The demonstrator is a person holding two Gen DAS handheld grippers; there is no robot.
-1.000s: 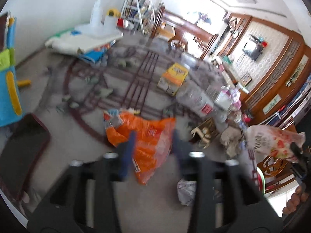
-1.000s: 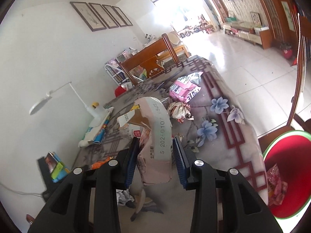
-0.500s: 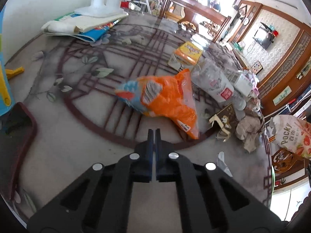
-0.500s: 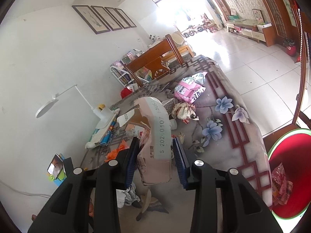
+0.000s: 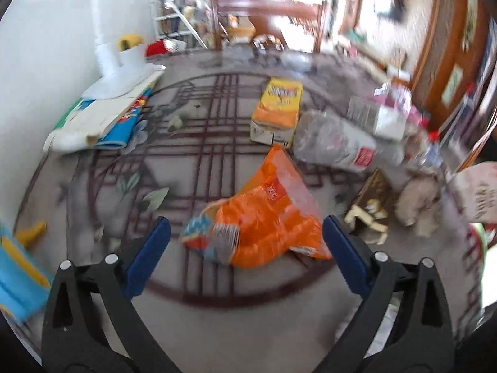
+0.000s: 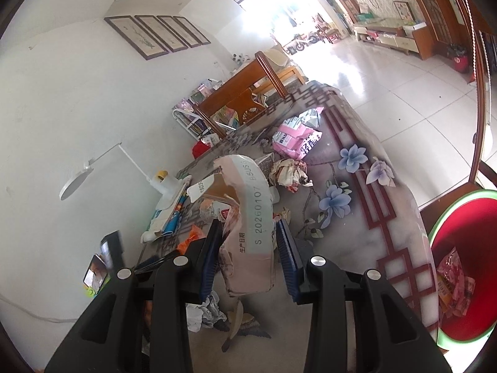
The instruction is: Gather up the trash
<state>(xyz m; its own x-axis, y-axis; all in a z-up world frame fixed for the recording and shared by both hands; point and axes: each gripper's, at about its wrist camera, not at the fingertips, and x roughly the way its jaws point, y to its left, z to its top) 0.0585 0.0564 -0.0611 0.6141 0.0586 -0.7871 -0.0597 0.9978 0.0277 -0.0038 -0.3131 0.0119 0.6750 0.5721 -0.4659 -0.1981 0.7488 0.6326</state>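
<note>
My left gripper [image 5: 245,233]: fingers opening wide, orange snack bag [image 5: 267,217] between them on table [image 5: 192,317], pads clear. My right gripper [image 6: 248,242]: fingers clamped on torn pink wrapper [image 6: 251,217], above table; red bin [image 6: 466,248] beside table edge.

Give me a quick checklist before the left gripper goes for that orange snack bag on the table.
1. Left gripper wide enough: ok, its jaws are opening, nothing pressed between them.
2. Orange snack bag lined up between the fingers: ok, it lies ahead of them, apart.
3. Bag free of other trash: ok, the yellow box and clear plastic bag lie beyond it.
4. Right gripper secure: ok, shut on the pink torn packet.
5. Red bin ready: ok, open, wrappers inside.
6. Bag's weight: cannot tell.
</note>
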